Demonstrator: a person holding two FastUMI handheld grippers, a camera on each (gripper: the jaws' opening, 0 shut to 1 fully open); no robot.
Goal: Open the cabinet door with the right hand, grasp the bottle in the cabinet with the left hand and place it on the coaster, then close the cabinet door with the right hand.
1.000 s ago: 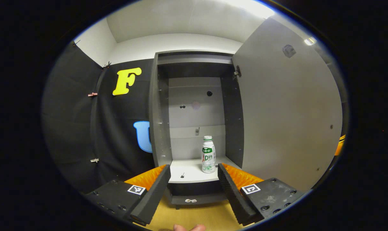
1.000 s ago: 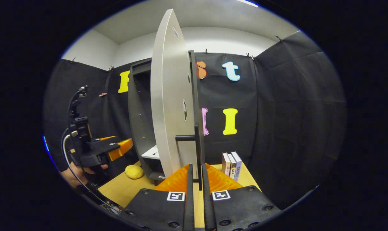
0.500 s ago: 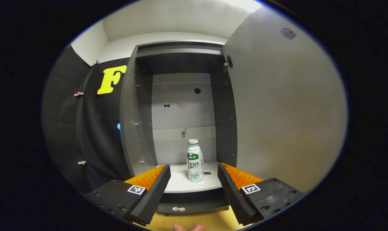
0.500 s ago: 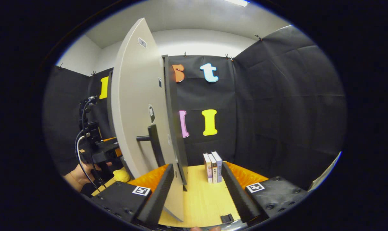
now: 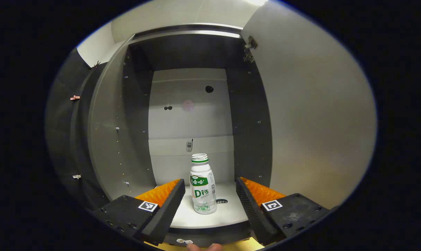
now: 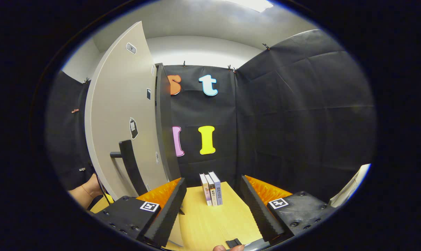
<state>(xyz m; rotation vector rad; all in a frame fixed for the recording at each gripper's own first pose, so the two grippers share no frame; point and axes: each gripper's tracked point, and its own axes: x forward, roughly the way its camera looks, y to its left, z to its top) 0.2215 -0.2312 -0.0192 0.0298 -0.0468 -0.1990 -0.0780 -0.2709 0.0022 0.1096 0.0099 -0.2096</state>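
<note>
With the cabinet door (image 5: 318, 115) swung wide, we judge the first step done and the second one in hand: reaching for the bottle (image 5: 202, 184). In the left gripper view our left gripper (image 5: 208, 204) is released, its fingers spread well apart, and the bottle stands upright on the cabinet's pale shelf (image 5: 227, 212) just ahead of the fingertips, roughly centred in the gap and a little nearer the left finger. Nothing touches it yet. A small dark hole lies in the shelf just to the bottle's right.

In the right gripper view our right gripper (image 6: 212, 205) is also released and holds nothing; the door's dark handle (image 6: 128, 165) stands off to its left, apart from the fingers, and a few books (image 6: 211, 188) stand ahead on the wooden table (image 6: 213, 223).

Next, we judge, the left gripper must go forward until the bottle's body sits between both fingers, then clench on it below the neck, staying level so the bottle is not tipped backward. No coaster is visible here, so we cannot place it.
</note>
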